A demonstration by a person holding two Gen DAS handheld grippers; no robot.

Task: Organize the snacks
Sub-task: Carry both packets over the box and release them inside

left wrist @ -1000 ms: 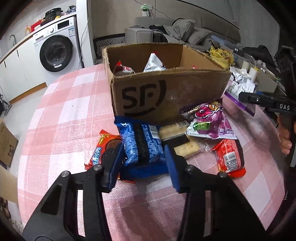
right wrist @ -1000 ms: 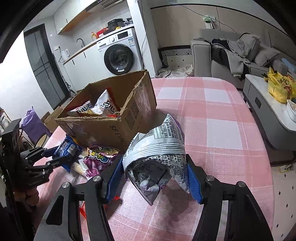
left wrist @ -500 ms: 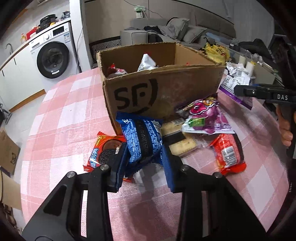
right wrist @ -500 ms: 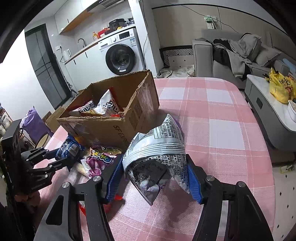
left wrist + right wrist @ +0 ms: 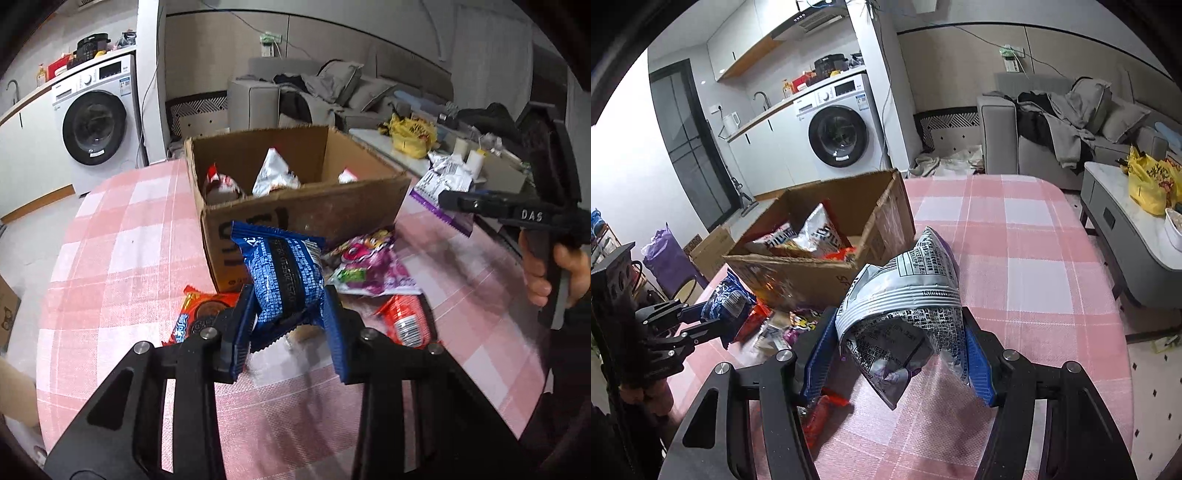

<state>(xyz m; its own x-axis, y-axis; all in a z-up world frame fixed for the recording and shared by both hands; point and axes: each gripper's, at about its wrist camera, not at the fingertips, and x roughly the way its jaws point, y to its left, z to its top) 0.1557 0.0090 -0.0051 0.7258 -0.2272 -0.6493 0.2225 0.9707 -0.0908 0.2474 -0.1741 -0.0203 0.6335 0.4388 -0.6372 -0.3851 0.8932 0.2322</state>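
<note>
pink checked table [image 5: 140, 236] | left gripper [image 5: 290, 328] clamps blue packet [image 5: 284, 280] | right gripper [image 5: 901, 354] clamps silver bag [image 5: 908, 295]

Colours and patterns, table scene

Tablecloth [image 5: 122, 236] pink-and-white check; box [image 5: 332, 206] plain brown; one packet [image 5: 284, 280] blue with white print, other bag [image 5: 908, 295] silver with black print; gripper pads [image 5: 243, 332] blue.

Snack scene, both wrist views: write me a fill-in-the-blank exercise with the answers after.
1. The left gripper holds a ____ packet.
2. The right gripper grips a silver bag between its blue ____.
3. Snacks already lie inside the ____ box.
4. The tablecloth is pink and ____ plaid.

Answers: blue; fingers; cardboard; white
</note>
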